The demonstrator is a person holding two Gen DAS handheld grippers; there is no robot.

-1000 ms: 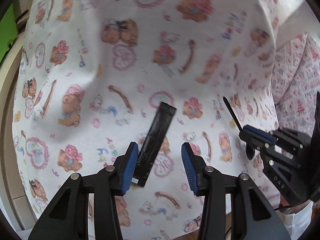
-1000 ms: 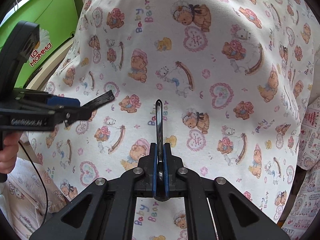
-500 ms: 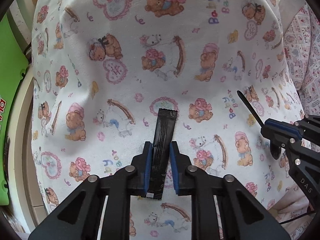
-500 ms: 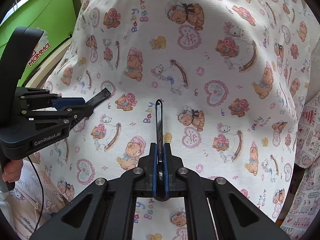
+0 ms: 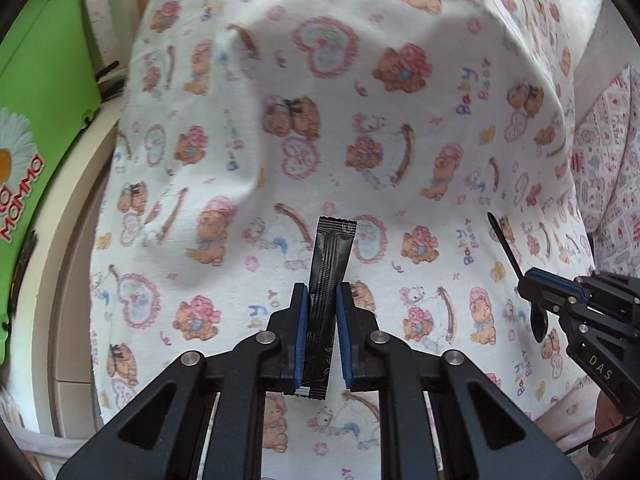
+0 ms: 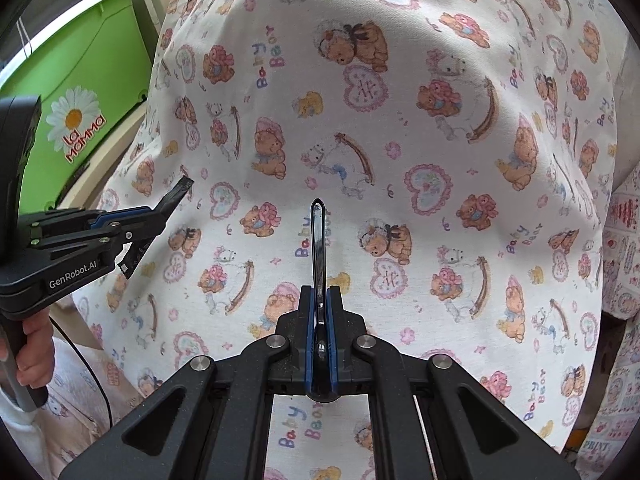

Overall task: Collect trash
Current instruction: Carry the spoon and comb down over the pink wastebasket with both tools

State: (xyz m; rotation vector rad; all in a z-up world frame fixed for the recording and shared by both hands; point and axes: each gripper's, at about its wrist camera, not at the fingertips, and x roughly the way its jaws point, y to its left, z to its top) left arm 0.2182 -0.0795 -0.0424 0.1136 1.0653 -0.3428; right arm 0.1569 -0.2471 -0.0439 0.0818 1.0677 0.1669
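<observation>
A long black sachet (image 5: 330, 256) stands upright between the blue pads of my left gripper (image 5: 322, 292), held clear above the teddy-bear cloth (image 5: 400, 40). The jaws are closing and both pads press its sides. From the right wrist view the same sachet (image 6: 178, 190) pokes out of the left gripper (image 6: 160, 210) at the left. My right gripper (image 6: 319, 292) is shut on a black plastic spoon (image 6: 318, 240), handle pointing forward. In the left wrist view that spoon (image 5: 504, 240) sticks out of the right gripper (image 5: 528, 280), its bowl hanging behind the fingers.
A green plastic bin (image 6: 80, 92) with a daisy label stands past the cloth's left edge, beside a cream rim (image 5: 76, 208). A person's hand (image 6: 36, 356) grips the left tool's handle. Patterned fabric (image 5: 608, 160) lies at the right.
My left gripper's jaws closed around the black sachet and lifted it off the cloth; the view tilted towards the green bin. The right gripper kept its hold on the spoon and barely moved.
</observation>
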